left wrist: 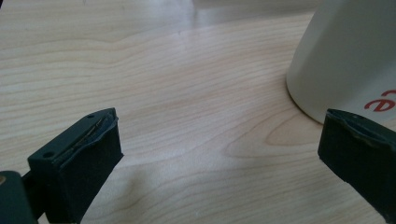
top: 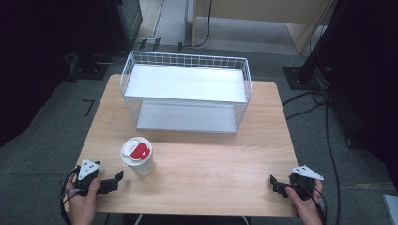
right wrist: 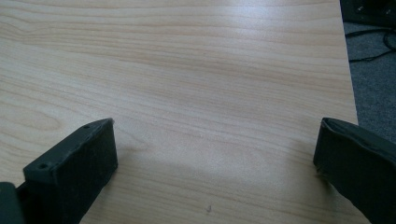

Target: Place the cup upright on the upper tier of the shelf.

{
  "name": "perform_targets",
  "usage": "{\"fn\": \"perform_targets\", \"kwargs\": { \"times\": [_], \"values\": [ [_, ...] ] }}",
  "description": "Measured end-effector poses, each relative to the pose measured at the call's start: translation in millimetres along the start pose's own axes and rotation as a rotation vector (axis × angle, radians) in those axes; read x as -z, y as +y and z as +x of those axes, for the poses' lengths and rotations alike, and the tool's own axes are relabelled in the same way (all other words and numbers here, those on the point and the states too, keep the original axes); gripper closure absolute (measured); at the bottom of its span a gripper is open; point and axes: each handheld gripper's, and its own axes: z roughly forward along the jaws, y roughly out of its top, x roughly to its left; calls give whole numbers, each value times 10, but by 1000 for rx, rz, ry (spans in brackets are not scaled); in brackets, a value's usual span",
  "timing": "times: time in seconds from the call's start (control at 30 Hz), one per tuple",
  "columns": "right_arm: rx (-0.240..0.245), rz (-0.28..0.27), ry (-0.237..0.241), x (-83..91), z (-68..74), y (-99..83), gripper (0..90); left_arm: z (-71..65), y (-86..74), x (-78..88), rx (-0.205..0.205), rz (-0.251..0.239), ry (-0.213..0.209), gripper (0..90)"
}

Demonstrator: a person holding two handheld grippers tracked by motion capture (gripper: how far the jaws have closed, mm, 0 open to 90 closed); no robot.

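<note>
Left gripper (top: 117, 178) parked at the near left corner of the wooden table (top: 206, 164), jaws spread wide, nothing in them. Just right of it, a white cup (top: 138, 157) with a red-and-white lid, standing upright, close but not touching. Farther back, white wire basket (top: 186, 91) mid-table. Right gripper (top: 273, 182) at the near right edge, jaws wide too, holding nothing.

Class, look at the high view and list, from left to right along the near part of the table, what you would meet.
left gripper → white cup with a red-tabbed lid → bare wooden table → right gripper
</note>
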Motion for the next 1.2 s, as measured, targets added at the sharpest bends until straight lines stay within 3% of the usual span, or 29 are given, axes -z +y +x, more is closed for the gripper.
{"fn": "perform_targets", "kwargs": {
  "times": [0.1, 0.37, 0.53, 0.7, 0.97, 1.2],
  "values": [
    [1, 2, 0, 1, 2, 0, 0, -25, -6, -2, -20, -3, -10, 0],
    [4, 2, 5, -6, 0, 7, 0, -72, -5, 62, -9, -50, -53, 0],
    [8, 2, 8, -9, -2, 10, 0, -169, 8, 115, -52, -90, -73, 0],
    [8, 2, 9, -9, -2, 10, 0, -230, 46, 164, -60, -153, -123, 0],
    [7, 2, 7, -8, 0, 9, 0, -367, 93, 200, -92, -194, -191, 0],
    [6, 2, 6, -10, 0, 11, 0, -492, 123, 143, -77, -225, -255, 0]
  ]
}}
